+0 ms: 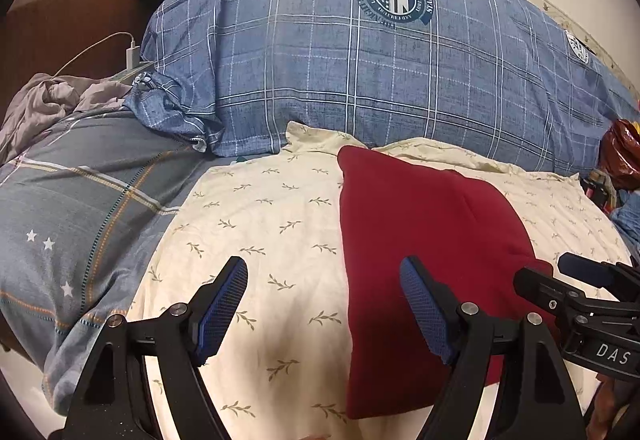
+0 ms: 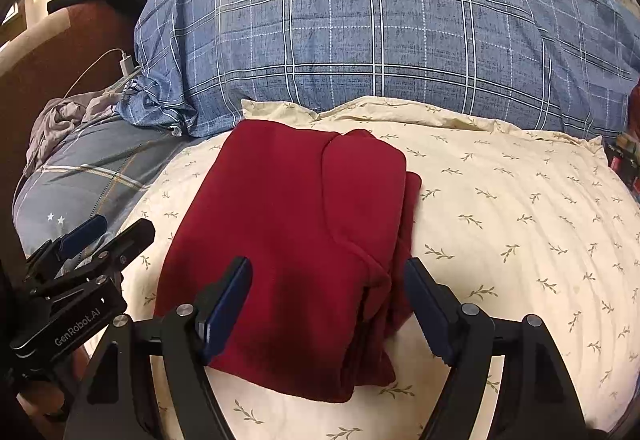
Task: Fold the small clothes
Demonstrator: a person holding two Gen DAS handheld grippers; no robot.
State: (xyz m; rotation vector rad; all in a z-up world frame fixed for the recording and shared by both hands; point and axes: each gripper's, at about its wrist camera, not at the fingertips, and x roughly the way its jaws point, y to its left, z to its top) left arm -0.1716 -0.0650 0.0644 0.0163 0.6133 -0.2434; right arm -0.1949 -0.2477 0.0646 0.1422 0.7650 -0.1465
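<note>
Red folded garment (image 2: 288, 240) on cream leaf-print sheet (image 2: 500, 220)

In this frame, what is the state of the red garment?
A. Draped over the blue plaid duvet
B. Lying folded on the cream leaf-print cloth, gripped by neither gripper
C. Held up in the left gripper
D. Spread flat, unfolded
B: the red garment lies in stacked layers on the cream leaf-print cloth; both grippers, left and right, are open.

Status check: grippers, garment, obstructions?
Left gripper open, empty. Right gripper open, empty. Red garment folded on cream pillow. Nothing blocking.
</note>
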